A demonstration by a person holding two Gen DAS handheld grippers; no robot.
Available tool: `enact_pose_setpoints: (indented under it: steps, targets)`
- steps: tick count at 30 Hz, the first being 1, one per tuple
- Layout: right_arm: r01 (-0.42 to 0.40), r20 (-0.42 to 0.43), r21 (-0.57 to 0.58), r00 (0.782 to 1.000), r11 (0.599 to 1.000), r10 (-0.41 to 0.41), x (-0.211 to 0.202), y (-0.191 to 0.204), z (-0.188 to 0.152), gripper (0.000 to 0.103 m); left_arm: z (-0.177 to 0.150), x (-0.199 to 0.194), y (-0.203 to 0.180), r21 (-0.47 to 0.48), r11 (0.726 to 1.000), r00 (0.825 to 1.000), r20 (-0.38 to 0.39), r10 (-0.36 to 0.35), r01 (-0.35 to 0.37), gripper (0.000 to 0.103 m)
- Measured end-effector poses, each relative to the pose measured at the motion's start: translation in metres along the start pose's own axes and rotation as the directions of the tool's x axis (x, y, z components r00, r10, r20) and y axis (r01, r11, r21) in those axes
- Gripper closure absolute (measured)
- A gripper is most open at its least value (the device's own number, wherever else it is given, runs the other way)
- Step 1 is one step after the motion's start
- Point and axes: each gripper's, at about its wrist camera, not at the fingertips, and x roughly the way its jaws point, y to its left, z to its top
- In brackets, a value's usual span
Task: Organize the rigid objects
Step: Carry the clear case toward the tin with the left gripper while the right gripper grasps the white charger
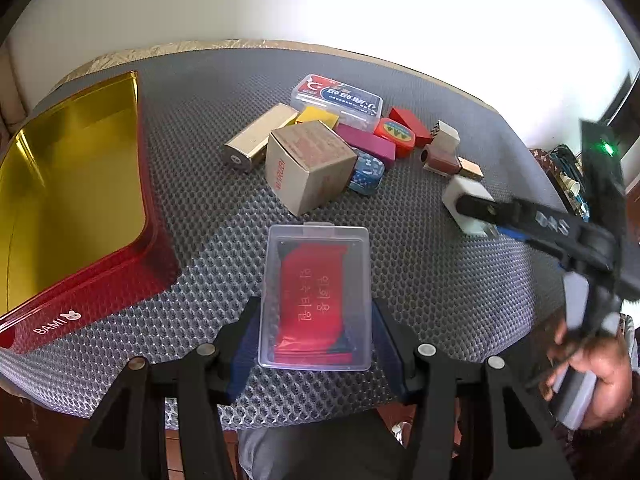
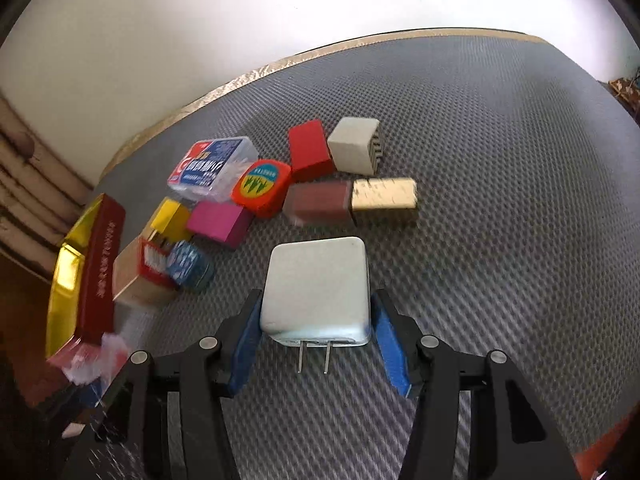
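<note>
My left gripper (image 1: 316, 312) is shut on a clear plastic case (image 1: 316, 292) with a red packet inside, held just above the grey mat. My right gripper (image 2: 316, 312) is shut on a white plug adapter (image 2: 318, 288), prongs toward the camera; the adapter (image 1: 466, 200) and the gripper's fingers (image 1: 480, 208) also show in the left wrist view. A red tin with a gold inside (image 1: 60, 200) lies open at the left; it also shows in the right wrist view (image 2: 96, 260).
A cluster lies mid-mat: cardboard box (image 1: 308, 168), gold bar (image 1: 260, 138), clear pin box (image 1: 336, 98), magenta block (image 1: 370, 144), red block (image 2: 310, 150), orange tape measure (image 2: 262, 186), beige cube (image 2: 354, 144), brown-and-gold lipstick (image 2: 352, 200), blue tin (image 2: 188, 266).
</note>
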Motion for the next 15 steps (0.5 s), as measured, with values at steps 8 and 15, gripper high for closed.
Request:
enact_pose_setpoints:
  steps: [8, 15]
  targets:
    - [-0.047, -0.009, -0.008, 0.999, 0.999, 0.047, -0.024, -0.008, -0.02, 0.053, 0.0, -0.01, -0.005, 0.007, 1.0, 1.0, 0.027, -0.015, 0.014, 0.049]
    - [-0.049, -0.003, -0.025, 0.999, 0.998, 0.049, -0.028, -0.006, -0.032, 0.053, 0.004, -0.025, -0.01, 0.012, 1.0, 0.997, 0.08, 0.018, -0.019, 0.049]
